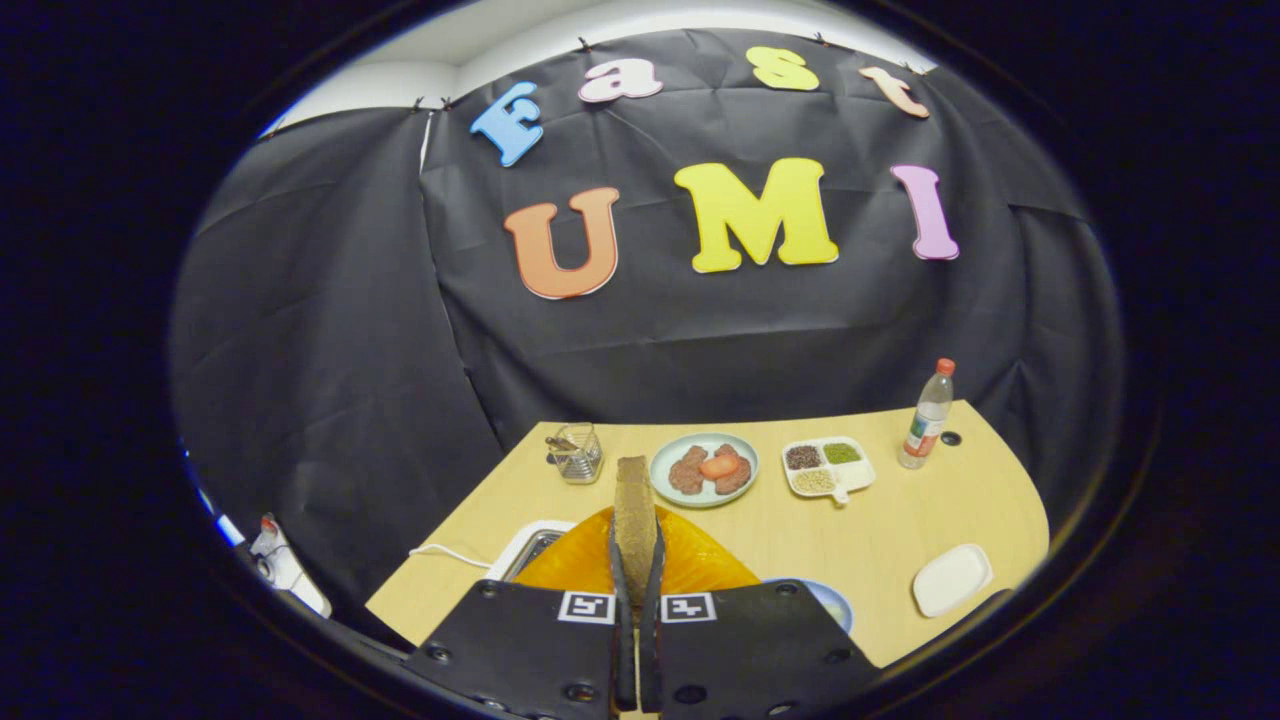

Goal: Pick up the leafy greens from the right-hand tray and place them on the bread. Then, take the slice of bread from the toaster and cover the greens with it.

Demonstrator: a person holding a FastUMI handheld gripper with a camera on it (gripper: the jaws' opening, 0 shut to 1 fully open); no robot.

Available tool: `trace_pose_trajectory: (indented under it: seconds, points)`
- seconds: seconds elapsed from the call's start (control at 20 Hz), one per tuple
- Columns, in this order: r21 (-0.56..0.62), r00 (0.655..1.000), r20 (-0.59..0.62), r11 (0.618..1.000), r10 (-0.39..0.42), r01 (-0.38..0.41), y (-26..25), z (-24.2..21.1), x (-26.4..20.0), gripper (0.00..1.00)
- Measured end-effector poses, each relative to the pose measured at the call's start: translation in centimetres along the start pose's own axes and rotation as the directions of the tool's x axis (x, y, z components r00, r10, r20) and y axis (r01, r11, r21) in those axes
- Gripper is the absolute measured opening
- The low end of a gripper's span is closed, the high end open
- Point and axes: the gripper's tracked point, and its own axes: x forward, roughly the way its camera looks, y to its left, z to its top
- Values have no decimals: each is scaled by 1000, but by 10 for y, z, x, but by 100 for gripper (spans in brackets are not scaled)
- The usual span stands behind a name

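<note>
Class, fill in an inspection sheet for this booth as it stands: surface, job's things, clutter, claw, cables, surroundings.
Surface: light wooden table, bare between the items.
Job's things: bread slice held edge-on between the claw's fingers, above the orange toaster; blue plate just right of the claw, partly hidden; white tray at the right, greens not made out.
Clutter: plate of patties with a tomato slice, divided dish of grains, bottle, wire basket.
Claw: claw shut on the bread slice.
Cables: white cable left of the toaster.
Surroundings: black cloth wall.
</note>
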Motion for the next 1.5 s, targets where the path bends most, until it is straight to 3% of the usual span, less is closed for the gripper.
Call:
trace_pose_trajectory:
  seconds: [0.15,0.45,0.7,0.85,1.0,1.15,1.35,1.5]
  points:
    - [-15,999,-43,1000,0,-1,-32,-35,3,2]
    - [67,985,-169,998,21,-10,-63,-114,14,2]
    - [145,973,-222,989,60,-28,-77,-147,23,2]
    - [106,969,-242,994,48,-23,-91,-158,27,2]
    - [42,971,-241,999,2,8,-108,-162,29,16]
    - [20,972,-229,998,-48,54,-129,-158,29,36]
    - [-11,979,-166,993,-116,116,-153,-139,24,72]
    - [-37,984,-94,988,-154,151,-164,-114,12,89]
